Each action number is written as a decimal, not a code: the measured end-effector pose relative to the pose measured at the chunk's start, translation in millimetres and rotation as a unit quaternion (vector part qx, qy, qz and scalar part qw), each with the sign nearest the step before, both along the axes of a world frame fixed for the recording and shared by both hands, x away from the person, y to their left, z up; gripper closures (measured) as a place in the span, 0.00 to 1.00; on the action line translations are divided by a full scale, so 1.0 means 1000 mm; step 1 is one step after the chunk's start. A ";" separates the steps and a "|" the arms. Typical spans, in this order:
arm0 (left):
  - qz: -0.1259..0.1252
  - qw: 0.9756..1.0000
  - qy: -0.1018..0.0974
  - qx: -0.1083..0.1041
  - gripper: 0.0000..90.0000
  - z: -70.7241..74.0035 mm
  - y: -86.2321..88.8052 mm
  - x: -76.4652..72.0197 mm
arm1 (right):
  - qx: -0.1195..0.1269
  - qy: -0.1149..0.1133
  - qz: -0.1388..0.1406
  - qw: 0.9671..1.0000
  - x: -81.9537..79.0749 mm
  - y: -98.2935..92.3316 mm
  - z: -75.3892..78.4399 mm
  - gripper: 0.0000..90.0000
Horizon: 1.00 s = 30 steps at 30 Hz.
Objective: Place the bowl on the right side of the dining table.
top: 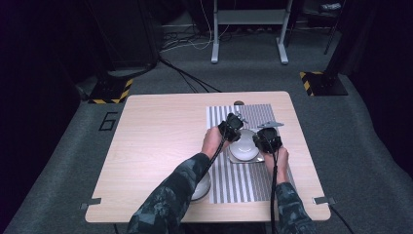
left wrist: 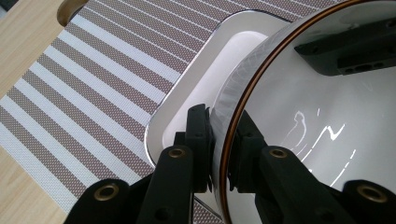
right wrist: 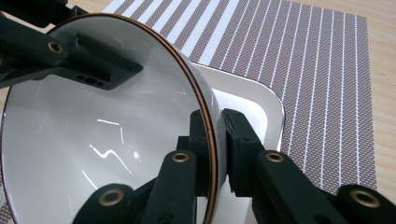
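A white bowl (top: 243,144) with a thin brown rim is over a square white plate (top: 254,159) on the striped placemat (top: 234,187). My left gripper (top: 233,127) grips the bowl's left side and my right gripper (top: 267,139) its right side. In the left gripper view, the left gripper (left wrist: 222,128) is shut on the bowl (left wrist: 299,121), one jaw inside the rim and one outside, above the plate (left wrist: 187,88). In the right gripper view, the right gripper (right wrist: 215,123) clamps the bowl (right wrist: 93,135) wall the same way. Whether the bowl touches the plate (right wrist: 264,105) I cannot tell.
A second white dish (top: 201,187) sits near the table's front edge, partly under the left forearm. A small round hole (top: 238,103) lies in the wooden table (top: 156,141) just beyond the mat. Bare wood stretches to the left of the mat.
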<state>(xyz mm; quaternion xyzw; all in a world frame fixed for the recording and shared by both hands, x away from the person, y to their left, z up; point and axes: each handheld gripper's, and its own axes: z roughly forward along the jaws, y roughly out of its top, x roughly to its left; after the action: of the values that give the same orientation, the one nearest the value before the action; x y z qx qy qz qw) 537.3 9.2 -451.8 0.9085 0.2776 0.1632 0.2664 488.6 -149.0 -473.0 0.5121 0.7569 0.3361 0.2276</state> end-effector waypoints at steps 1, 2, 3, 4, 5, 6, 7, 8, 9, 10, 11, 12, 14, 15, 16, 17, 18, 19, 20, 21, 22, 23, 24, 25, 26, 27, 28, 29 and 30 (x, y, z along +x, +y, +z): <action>0.003 1.000 -0.001 -0.002 0.89 0.000 0.000 0.000 | 0.000 0.001 0.001 1.000 0.001 -0.001 0.000 0.92; 0.006 1.000 -0.001 -0.004 0.87 0.000 0.001 0.000 | 0.001 0.003 0.001 1.000 0.001 -0.001 0.000 0.92; 0.008 1.000 0.001 -0.003 0.83 0.001 0.002 0.001 | -0.001 0.002 0.002 1.000 0.002 -0.001 0.000 0.92; 0.010 1.000 0.006 -0.006 0.80 0.001 0.003 0.001 | -0.001 0.003 0.000 1.000 0.002 0.000 0.000 0.92; 0.012 1.000 0.009 -0.007 0.76 0.002 0.004 0.001 | -0.003 0.001 0.001 1.000 0.002 0.000 0.000 0.91; 0.018 1.000 0.008 -0.008 0.72 0.003 0.005 0.001 | -0.004 0.002 0.000 1.000 0.002 0.001 0.001 0.91; 0.022 1.000 0.008 -0.012 0.69 0.005 0.007 0.001 | -0.005 0.002 0.001 1.000 0.002 0.002 0.001 0.92; 0.024 0.999 0.010 -0.018 0.66 0.006 0.008 0.001 | -0.006 0.002 0.001 1.000 0.002 0.002 0.001 0.91; 0.029 0.999 0.008 -0.021 0.62 0.008 0.009 0.000 | -0.006 0.004 0.000 1.000 0.003 0.001 0.001 0.91; 0.032 0.999 0.008 -0.022 0.58 0.010 0.009 -0.001 | -0.004 0.006 -0.001 1.000 0.003 0.001 0.001 0.91; 0.032 0.999 0.010 -0.025 0.53 0.011 0.010 -0.002 | -0.003 0.009 -0.001 1.000 0.004 0.001 0.001 0.91; 0.033 0.999 0.008 -0.026 0.50 0.013 0.011 -0.003 | -0.001 0.012 -0.003 1.000 0.005 0.001 0.001 0.91; 0.034 0.999 0.013 -0.035 0.43 0.016 0.012 -0.005 | 0.002 0.017 -0.004 1.000 0.007 0.001 0.002 0.91; 0.035 0.999 0.014 -0.038 0.40 0.018 0.013 -0.006 | 0.003 0.018 -0.005 1.000 0.008 0.001 0.002 0.91; 0.035 0.998 0.016 -0.040 0.36 0.019 0.014 -0.007 | 0.002 0.018 -0.005 1.000 0.009 0.001 0.002 0.91; 0.034 0.998 0.020 -0.044 0.34 0.020 0.015 -0.008 | 0.004 0.024 -0.008 1.000 0.010 0.001 0.002 0.91; 0.034 0.998 0.021 -0.047 0.32 0.022 0.017 -0.009 | 0.004 0.023 -0.006 1.000 0.011 0.001 0.002 0.91; 0.033 0.998 0.020 -0.050 0.29 0.023 0.019 -0.010 | 0.007 0.028 -0.008 1.000 0.013 0.000 0.002 0.91; 0.033 0.998 0.023 -0.057 0.27 0.025 0.021 -0.011 | 0.012 0.033 -0.009 0.999 0.014 -0.001 0.002 0.91; 0.034 0.997 0.023 -0.060 0.26 0.027 0.024 -0.012 | 0.016 0.036 -0.011 0.999 0.015 -0.001 0.001 0.91; 0.034 0.997 0.025 -0.064 0.24 0.028 0.027 -0.012 | 0.016 0.038 -0.012 0.999 0.017 -0.002 0.000 0.91; 0.034 0.997 0.029 -0.070 0.23 0.030 0.030 -0.013 | 0.017 0.043 -0.014 0.999 0.018 -0.003 0.000 0.91; 0.034 0.996 0.032 -0.072 0.22 0.031 0.033 -0.014 | 0.023 0.046 -0.013 0.999 0.019 -0.005 0.000 0.91; 0.035 0.996 0.029 -0.075 0.21 0.032 0.036 -0.016 | 0.028 0.052 -0.016 0.998 0.020 -0.005 -0.001 0.91; 0.036 0.996 0.030 -0.078 0.20 0.034 0.039 -0.018 | 0.029 0.053 -0.014 0.998 0.022 -0.006 -0.001 0.91; 0.036 0.995 0.031 -0.084 0.19 0.036 0.042 -0.019 | 0.029 0.057 -0.015 0.998 0.023 -0.006 -0.001 0.90; 0.037 0.995 0.028 -0.091 0.18 0.037 0.045 -0.021 | 0.031 0.060 -0.016 0.998 0.025 -0.007 -0.002 0.90; 0.035 0.995 0.027 -0.093 0.18 0.039 0.049 -0.023 | 0.037 0.066 -0.018 0.997 0.026 -0.007 -0.002 0.90; 0.037 0.994 0.028 -0.102 0.17 0.040 0.053 -0.024 | 0.039 0.070 -0.019 0.997 0.028 -0.009 -0.003 0.90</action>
<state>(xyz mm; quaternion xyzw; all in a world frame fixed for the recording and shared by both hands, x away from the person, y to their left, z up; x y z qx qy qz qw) 513.4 62.1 -411.6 0.8696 0.3340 0.1185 0.3437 516.2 -157.5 -476.0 0.5572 0.7475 0.3245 0.1595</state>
